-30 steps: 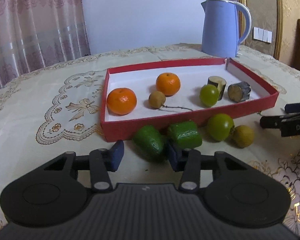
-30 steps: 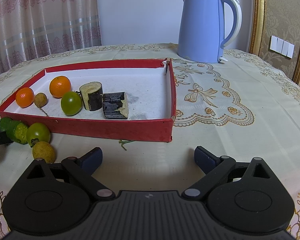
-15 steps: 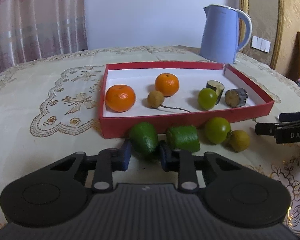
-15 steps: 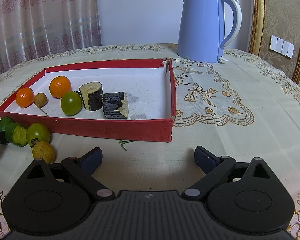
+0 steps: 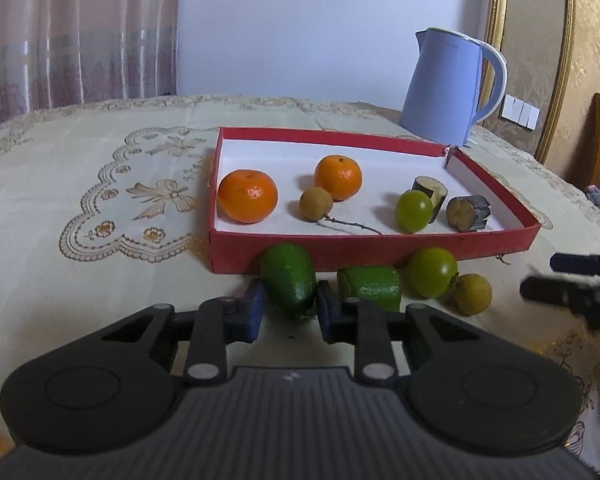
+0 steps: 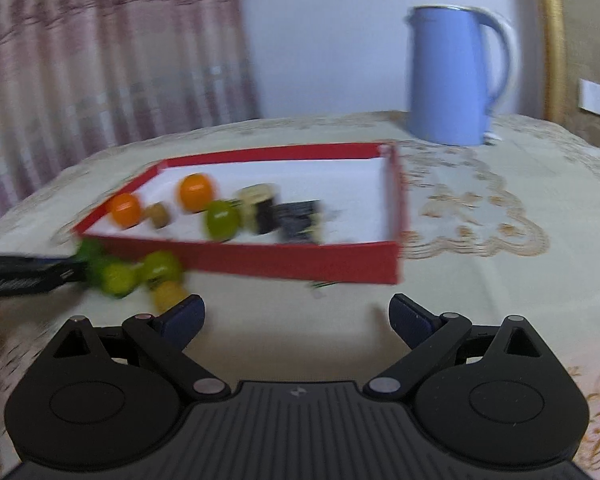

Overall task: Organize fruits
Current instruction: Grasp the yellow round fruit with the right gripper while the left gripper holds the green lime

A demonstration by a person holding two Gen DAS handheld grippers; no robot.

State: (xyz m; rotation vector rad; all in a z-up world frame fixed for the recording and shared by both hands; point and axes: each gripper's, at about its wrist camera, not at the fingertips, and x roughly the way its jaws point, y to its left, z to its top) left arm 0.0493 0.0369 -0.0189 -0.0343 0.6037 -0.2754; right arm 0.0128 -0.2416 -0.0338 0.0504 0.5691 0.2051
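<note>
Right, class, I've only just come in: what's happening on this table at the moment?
A person is sorting fruit into a red tray. The left gripper has its fingers on either side of a dark green fruit on the tablecloth just in front of the tray. Whether they grip it yet is unclear. The right gripper is open and empty. Two oranges already sit in the tray.

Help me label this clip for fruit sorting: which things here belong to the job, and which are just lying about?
Job:
red tray
avocado between the left gripper fingers
green chunk
green round fruit
brown longan
fruits already in the tray, like the orange
right gripper, wide open

Lying about:
blue kettle
tablecloth
curtain
</note>
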